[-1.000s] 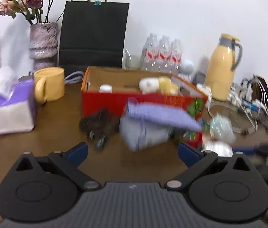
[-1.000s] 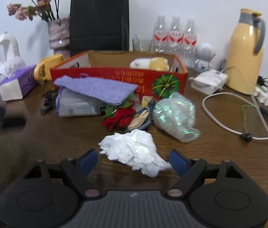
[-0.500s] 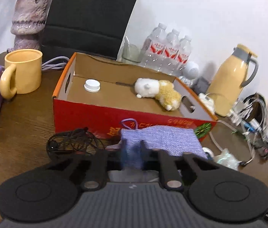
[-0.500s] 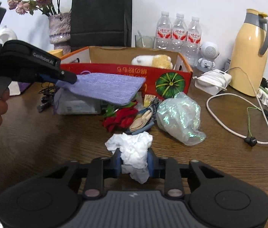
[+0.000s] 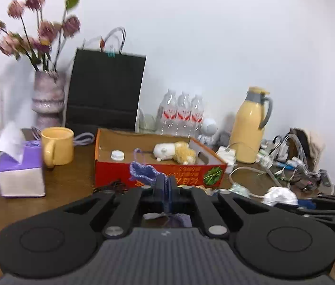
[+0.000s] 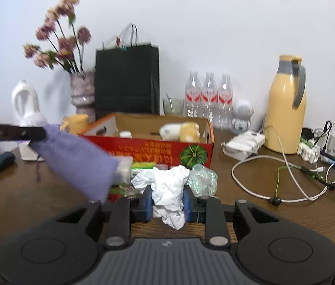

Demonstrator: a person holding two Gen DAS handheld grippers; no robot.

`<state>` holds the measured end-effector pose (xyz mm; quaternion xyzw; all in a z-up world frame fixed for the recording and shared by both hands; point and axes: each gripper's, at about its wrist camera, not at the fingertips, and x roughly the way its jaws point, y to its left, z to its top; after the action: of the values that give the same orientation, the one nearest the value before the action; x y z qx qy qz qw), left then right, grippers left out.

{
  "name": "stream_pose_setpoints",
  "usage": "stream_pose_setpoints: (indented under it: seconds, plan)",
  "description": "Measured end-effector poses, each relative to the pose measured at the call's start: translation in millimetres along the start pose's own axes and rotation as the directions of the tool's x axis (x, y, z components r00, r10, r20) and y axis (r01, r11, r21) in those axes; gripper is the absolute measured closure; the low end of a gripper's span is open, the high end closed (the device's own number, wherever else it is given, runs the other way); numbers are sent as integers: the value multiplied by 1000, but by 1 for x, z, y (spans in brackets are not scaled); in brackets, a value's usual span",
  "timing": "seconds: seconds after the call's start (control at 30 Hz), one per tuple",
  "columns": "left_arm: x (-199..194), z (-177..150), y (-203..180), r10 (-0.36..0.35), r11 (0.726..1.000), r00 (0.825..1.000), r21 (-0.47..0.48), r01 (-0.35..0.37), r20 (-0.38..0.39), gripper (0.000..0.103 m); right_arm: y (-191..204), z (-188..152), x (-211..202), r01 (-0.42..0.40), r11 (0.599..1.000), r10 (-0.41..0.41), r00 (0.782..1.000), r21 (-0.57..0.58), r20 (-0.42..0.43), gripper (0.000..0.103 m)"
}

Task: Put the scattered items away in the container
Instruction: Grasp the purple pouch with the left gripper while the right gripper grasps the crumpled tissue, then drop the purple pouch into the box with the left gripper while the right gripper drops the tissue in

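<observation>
Left hand-held gripper (image 5: 166, 185) pinches purple cloth (image 5: 143, 172); only right view shows it hanging full. Right hand-held gripper (image 6: 167, 199) pinches tissue (image 6: 167, 190).

The left gripper (image 5: 166, 190) has just closed its jaws, now pinched tight on the purple knitted cloth (image 6: 77, 159). The right gripper (image 6: 167, 200) has just closed too, clamping the crumpled white tissue (image 6: 167, 187) between its blue pads.
</observation>
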<state>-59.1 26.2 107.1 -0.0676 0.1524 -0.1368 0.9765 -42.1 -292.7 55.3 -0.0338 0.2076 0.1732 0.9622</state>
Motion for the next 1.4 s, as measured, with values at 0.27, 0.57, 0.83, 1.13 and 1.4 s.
stream_pose_setpoints:
  seconds: [0.27,0.57,0.83,1.13,1.4]
  plan:
    - [-40,-6,-23,-31,999,999,43,29,36,99,17,-5,-27,-48,999,47,997,4,54,79]
    - [11,40,-21,-38,997,994,72,31,102,99,8,37,-6,-93,995,90,991,23,95,79]
    - [112,119,-12,14,999,994,39,-19,110,99,-20,138,65,-188,982,188,973,-13,133,78]
    - [227,128,30,70,997,982,-7,-72,-176,99,-37,194,163,-104,994,100,993,-46,-69,78]
    - [312,92,57,224,974,840,137,-179,-495,99,-54,179,307,-118,992,120,799,41,-589,78]
